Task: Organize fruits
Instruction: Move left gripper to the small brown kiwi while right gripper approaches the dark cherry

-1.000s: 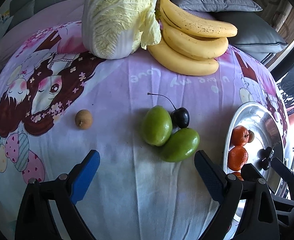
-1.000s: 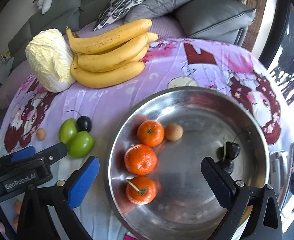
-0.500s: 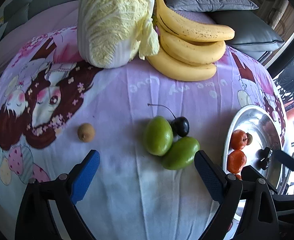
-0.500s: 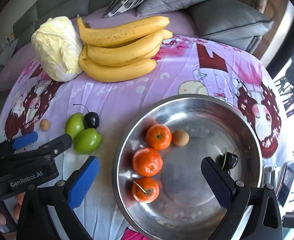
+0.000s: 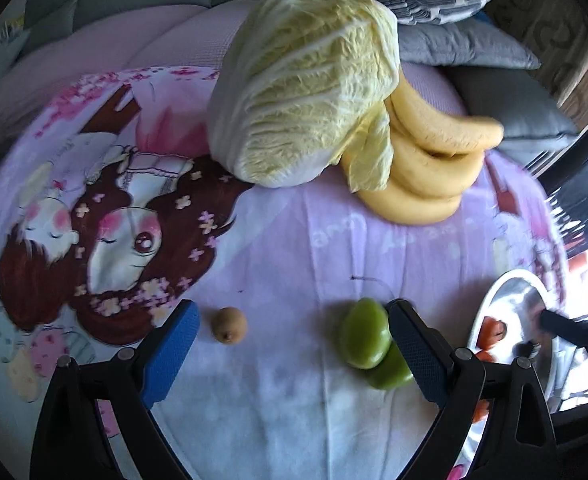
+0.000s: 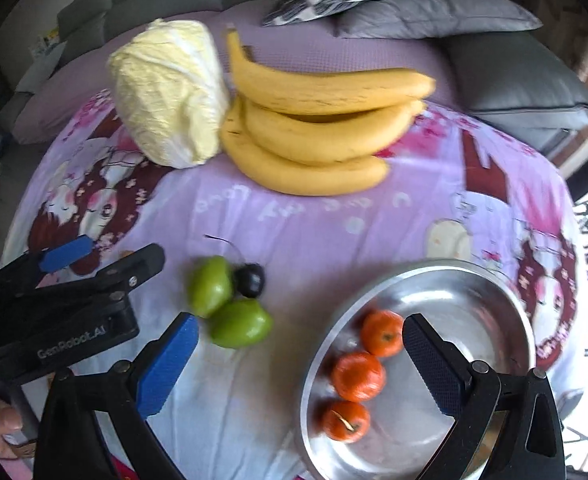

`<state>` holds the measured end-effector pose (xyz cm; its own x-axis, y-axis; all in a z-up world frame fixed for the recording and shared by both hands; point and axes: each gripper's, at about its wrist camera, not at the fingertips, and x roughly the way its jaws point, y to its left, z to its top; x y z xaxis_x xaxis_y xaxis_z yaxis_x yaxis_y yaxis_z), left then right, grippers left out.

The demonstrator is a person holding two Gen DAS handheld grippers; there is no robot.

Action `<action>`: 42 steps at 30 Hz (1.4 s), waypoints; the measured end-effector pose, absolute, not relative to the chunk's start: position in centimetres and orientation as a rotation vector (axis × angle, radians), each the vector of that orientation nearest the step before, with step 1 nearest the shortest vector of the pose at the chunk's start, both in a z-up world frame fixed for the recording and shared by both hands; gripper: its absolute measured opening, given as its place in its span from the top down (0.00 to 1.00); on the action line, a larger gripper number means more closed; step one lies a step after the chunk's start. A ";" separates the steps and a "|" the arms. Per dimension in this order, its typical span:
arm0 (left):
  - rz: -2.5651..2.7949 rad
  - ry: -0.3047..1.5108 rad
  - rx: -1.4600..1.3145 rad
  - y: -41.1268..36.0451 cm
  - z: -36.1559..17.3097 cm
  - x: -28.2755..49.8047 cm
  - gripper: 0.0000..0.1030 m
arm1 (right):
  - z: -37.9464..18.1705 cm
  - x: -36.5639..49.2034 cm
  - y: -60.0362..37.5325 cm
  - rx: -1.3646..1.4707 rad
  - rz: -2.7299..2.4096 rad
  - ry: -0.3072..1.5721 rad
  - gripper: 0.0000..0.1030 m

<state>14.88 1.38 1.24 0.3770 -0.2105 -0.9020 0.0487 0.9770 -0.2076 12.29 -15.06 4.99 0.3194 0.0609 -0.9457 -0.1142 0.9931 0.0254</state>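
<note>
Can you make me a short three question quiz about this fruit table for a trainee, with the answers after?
1. True or false: three oranges lie in the metal bowl.
2. Which thing lies between the open fingers of the left tool? A. the bananas B. the small brown fruit C. the cabbage
3. Fill the gap: the dark cherry touches a green ____ on the cloth.

Key
1. True.
2. B; the tool stands open and grips nothing.
3. Fruit. The right tool is open too, above the bowl's near rim.
</note>
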 end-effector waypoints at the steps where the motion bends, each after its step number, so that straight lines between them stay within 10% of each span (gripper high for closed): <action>1: -0.197 1.173 -0.169 1.3 1.3 15.0 0.06 | 4.6 12.7 -14.6 -0.041 0.133 1.258 0.00; 20: -0.048 1.291 -0.325 8.0 -2.5 17.2 0.06 | 1.9 16.3 -13.8 -0.104 0.131 1.328 0.02; 24: -0.028 1.310 -0.334 8.4 -3.1 17.1 0.07 | 1.7 16.9 -13.4 -0.122 0.137 1.320 0.15; 32: -0.070 1.361 -0.362 7.9 -4.7 17.1 0.35 | -0.1 17.7 -12.6 -0.105 0.165 1.368 0.44; 42: -0.088 1.369 -0.369 8.2 -4.7 17.2 0.64 | -2.1 18.5 -11.3 -0.068 0.201 1.404 0.58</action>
<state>17.23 8.20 -4.70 0.2071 -0.2737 -0.9393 -0.1518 0.9395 -0.3072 18.48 -11.29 -2.14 0.1526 0.0995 -0.9833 -0.1804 0.9810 0.0713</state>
